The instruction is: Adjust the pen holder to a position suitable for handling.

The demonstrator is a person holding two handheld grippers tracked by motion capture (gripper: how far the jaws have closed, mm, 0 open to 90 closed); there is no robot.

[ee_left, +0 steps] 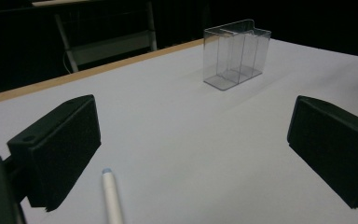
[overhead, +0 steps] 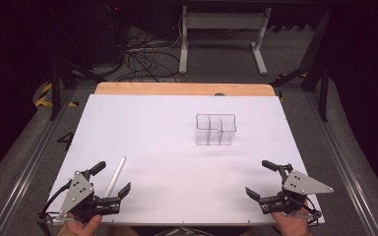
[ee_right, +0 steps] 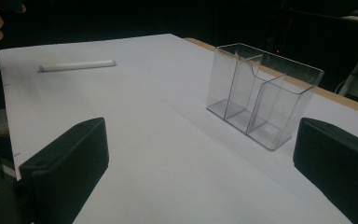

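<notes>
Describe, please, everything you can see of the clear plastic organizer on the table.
The clear plastic organizer is a small see-through box, open at the top, split by inner walls into several upright compartments, one rear section taller than the front ones. It looks like rigid acrylic. All compartments appear empty. It stands upright on the white table surface, right of centre and toward the far side. Nothing touches it except the table; both grippers and the white pen lie well apart from it.
</notes>
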